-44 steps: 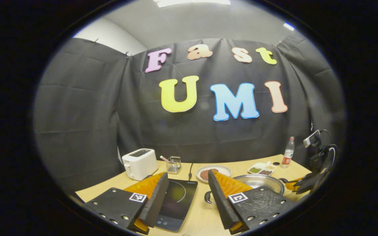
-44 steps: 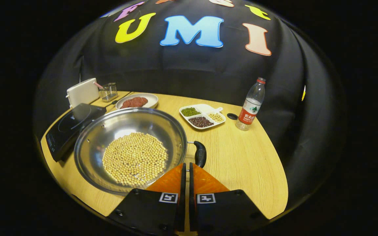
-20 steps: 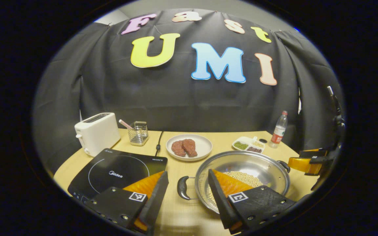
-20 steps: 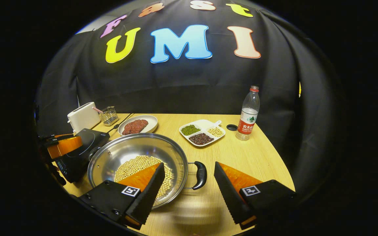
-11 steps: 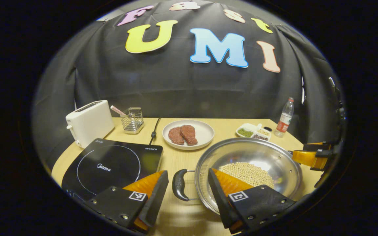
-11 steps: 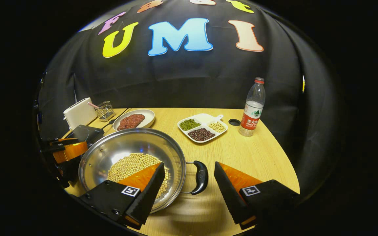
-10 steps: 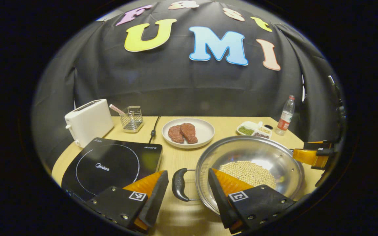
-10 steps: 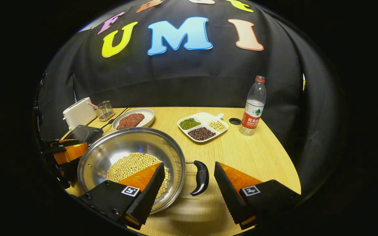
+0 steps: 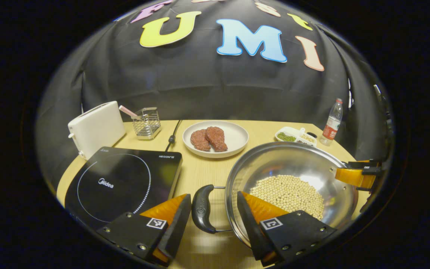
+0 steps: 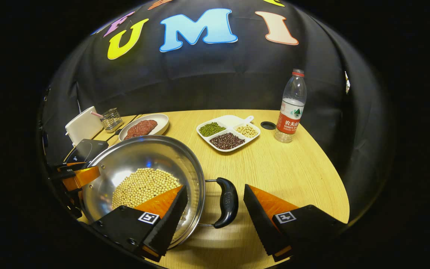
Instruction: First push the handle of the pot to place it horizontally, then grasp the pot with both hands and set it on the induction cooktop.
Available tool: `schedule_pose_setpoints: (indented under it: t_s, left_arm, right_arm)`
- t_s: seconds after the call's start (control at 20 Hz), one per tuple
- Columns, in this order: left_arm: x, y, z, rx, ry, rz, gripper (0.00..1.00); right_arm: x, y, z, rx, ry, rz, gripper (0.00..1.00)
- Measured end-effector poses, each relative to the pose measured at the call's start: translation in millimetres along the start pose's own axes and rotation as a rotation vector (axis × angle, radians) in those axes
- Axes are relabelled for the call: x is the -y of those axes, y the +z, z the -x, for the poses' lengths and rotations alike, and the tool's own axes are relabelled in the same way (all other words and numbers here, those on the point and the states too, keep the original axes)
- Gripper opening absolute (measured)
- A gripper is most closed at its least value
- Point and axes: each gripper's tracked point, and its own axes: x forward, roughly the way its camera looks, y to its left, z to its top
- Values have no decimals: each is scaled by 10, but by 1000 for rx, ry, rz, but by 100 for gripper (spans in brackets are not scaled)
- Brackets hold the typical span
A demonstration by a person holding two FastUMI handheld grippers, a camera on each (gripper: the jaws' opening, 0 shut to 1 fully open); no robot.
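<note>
A steel pot holding soybeans sits on the wooden table, to the right of the black induction cooktop. My left gripper is open, and the pot's black left handle lies between its fingers without being pressed. In the right gripper view the pot is at lower left. My right gripper is open around the black right handle. The right gripper shows past the pot's far rim, and the left gripper shows at the pot's left edge.
A white toaster and a wire holder stand at the back left. Behind the pot are a plate of meat, a divided dish of beans and a water bottle. The cooktop's cord runs back.
The right gripper went from shut to open. Both grippers have moved down and forward, so each pot handle now lies between a pair of fingers. The pot has not moved.
</note>
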Motion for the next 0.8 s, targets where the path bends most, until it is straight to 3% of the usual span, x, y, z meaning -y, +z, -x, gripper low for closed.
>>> schedule_pose_setpoints:
  t_s: [0.05,0.15,0.2,0.3,0.6,0.7,0.8]
  left_arm:
    - [2,-16,-8,-4,1,4,72]
    - [12,-46,-31,-16,-1,8,75]
    - [18,-69,-45,-26,-3,8,76]
    - [47,-104,-54,-42,-8,9,76]
    - [14,-118,-67,-46,11,34,65]
    - [17,-121,-70,-64,5,28,60]
    - [21,-101,-65,-61,8,33,61]
  right_arm:
    - [14,-10,-15,-6,-5,-4,96]
    - [34,-11,-38,-11,-10,-14,89]
    - [30,-19,-37,-14,-8,-19,78]
    - [-2,-18,-44,-18,-8,-29,66]
    - [-19,-17,-50,-24,-2,-30,58]
    - [-26,-13,-44,-25,-8,-27,51]
    - [-46,-10,-34,-21,-9,-22,47]
